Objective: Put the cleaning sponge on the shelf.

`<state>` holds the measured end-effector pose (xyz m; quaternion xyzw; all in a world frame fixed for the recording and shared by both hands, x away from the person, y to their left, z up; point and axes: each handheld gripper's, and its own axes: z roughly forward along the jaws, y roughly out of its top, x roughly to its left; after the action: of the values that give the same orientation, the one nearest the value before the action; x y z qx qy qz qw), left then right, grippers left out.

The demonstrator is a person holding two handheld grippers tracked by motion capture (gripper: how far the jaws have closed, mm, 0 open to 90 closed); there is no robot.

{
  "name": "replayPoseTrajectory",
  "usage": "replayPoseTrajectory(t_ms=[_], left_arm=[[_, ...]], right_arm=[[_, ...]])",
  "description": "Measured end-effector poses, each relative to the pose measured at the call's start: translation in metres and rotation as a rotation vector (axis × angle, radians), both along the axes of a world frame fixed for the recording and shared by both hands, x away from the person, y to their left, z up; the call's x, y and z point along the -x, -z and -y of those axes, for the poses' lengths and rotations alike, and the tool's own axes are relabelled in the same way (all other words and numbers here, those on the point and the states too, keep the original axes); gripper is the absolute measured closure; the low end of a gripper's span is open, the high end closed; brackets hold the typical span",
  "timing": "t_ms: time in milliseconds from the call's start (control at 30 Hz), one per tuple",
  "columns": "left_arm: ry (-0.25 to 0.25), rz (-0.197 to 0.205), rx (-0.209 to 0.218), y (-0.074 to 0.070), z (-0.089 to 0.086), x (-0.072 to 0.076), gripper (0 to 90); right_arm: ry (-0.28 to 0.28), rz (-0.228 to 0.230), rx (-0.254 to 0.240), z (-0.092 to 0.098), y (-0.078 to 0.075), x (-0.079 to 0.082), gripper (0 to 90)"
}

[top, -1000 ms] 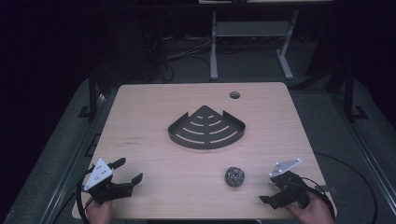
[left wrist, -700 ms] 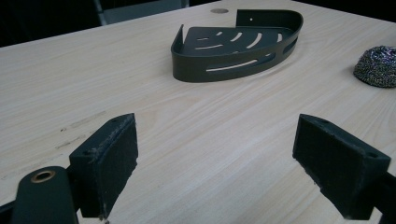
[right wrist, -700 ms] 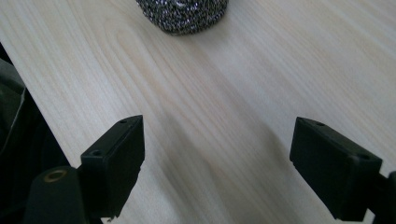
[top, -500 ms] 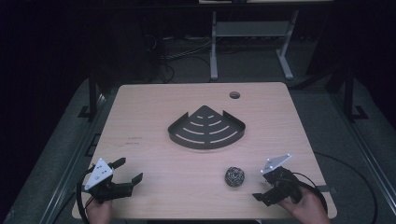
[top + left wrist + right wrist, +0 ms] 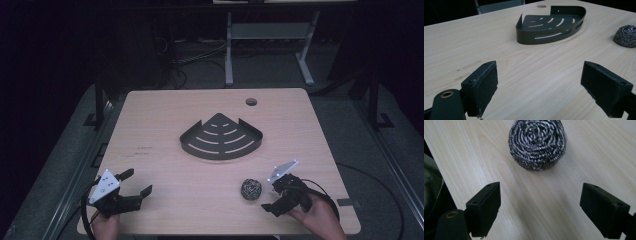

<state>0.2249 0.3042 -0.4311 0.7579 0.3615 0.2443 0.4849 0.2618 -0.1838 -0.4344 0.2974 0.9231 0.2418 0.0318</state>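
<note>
A round steel-wool scourer (image 5: 251, 189) lies on the wooden table near its front right. My right gripper (image 5: 269, 196) sits just right of it, low over the table, open, with the scourer (image 5: 537, 143) a short way ahead of the empty jaws (image 5: 539, 192). A black slotted corner basket (image 5: 221, 137) stands empty at mid-table. At the front left my left gripper (image 5: 139, 181) is open and holds nothing. Its own view (image 5: 539, 75) faces the basket (image 5: 549, 27), and the scourer (image 5: 627, 36) shows at the right edge.
A round cable hole (image 5: 251, 101) sits near the table's far edge. Behind the table on the dark floor are a metal stand (image 5: 270, 37) and cables. The table's front edge (image 5: 210, 231) runs close under both hands.
My right gripper has slid left and a little forward, closing in on the steel-wool scourer. The left gripper, basket and scourer have stayed put.
</note>
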Motion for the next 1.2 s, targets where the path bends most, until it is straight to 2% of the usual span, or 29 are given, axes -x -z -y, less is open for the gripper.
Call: replayPoseTrajectory(t_ms=[633,1200], left_arm=[[0.001,0.003,0.0,0.0,0.0,0.0,13.5],[-0.003,0.007,0.007,-0.001,-0.001,0.001,13.5]], right_arm=[[-0.057,-0.003,0.033,-0.029,-0.004,-0.018,16.2],[-0.079,-0.019,0.051,-0.041,-0.003,-0.026,15.3]])
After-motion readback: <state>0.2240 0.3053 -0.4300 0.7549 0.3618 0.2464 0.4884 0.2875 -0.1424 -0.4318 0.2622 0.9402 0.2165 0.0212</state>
